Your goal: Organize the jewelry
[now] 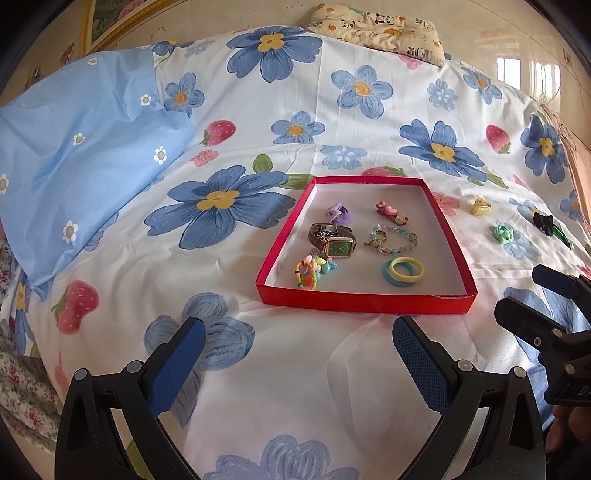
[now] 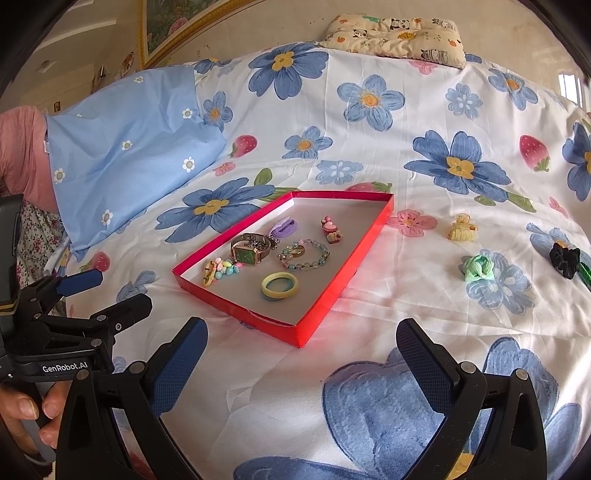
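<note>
I hold my left gripper (image 1: pixel 297 334) low over the bed, its two blue fingers spread wide with nothing between them, aimed at the near wall of the red tray (image 1: pixel 365 301). My right gripper (image 2: pixel 301 336) is just as wide open and empty, pointing at the tray's near corner from the right side. Each gripper shows at the edge of the other's view, and my hand (image 2: pixel 26 417) wraps the handle of the left one.

The tray sits on the flowered bedsheet (image 1: pixel 258 92), with a light blue pillow (image 1: pixel 74 155) well off to its left and a small patterned cushion (image 1: pixel 380 31) at the far edge of the bed.

Inside the tray lie a watch with a green face (image 1: pixel 334 240), a purple hair tie (image 1: pixel 338 213) just behind it, a pink hair clip (image 1: pixel 389 213), a beaded bracelet (image 1: pixel 393 240) with a ring (image 1: pixel 382 235) inside its loop, two stacked bangles (image 1: pixel 403 270), yellow over blue, and a cluster of colourful bead pieces (image 1: pixel 312 271) at the near left.

Three pieces lie on the sheet to the right of the tray: a yellow claw clip (image 2: pixel 461 228) nearest it, a green hair tie (image 2: pixel 476 267) closer to me, and a black hair clip (image 2: pixel 563 260) farthest right.
</note>
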Demonstrator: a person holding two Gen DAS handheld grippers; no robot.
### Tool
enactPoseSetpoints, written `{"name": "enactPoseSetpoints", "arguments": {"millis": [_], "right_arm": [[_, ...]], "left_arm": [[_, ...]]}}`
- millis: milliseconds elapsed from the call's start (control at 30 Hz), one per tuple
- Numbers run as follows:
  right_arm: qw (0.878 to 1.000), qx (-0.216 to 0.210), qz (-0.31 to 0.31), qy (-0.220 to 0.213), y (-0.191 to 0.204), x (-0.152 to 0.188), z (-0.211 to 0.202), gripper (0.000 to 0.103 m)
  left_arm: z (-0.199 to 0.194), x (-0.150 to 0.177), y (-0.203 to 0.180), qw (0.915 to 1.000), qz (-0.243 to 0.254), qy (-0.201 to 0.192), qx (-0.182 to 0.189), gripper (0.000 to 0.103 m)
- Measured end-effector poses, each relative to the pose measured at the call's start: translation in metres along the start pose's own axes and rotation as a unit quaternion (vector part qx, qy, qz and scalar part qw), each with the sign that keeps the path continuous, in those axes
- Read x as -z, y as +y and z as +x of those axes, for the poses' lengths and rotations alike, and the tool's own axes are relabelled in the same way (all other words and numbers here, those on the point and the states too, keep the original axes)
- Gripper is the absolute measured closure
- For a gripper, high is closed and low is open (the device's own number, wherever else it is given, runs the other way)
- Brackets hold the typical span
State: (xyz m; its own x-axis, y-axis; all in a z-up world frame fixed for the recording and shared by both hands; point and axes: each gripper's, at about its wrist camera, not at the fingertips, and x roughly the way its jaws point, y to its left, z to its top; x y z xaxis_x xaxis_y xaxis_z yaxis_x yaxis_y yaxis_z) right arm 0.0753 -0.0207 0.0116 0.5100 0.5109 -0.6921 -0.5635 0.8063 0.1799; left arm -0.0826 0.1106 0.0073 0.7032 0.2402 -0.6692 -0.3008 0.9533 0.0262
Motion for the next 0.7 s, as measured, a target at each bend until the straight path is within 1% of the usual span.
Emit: {"name": "enactPoseSetpoints", "arguments": {"millis": [500,700], "right_arm": [[1.0,0.0,0.001,0.0,-0.0008,-0.0004,0.0002,0.0],[1.0,0.0,0.0,-0.003,-0.0022,-0.0026,0.002,0.0]], "left_arm": [[0.0011,-0.0017,-0.0008,1.0,-0.006,-0.002,0.005,0.0],[-0.0012,-0.0055,-0.0033,0.9999,-0.009,-0.008,0.009,0.001]]}}
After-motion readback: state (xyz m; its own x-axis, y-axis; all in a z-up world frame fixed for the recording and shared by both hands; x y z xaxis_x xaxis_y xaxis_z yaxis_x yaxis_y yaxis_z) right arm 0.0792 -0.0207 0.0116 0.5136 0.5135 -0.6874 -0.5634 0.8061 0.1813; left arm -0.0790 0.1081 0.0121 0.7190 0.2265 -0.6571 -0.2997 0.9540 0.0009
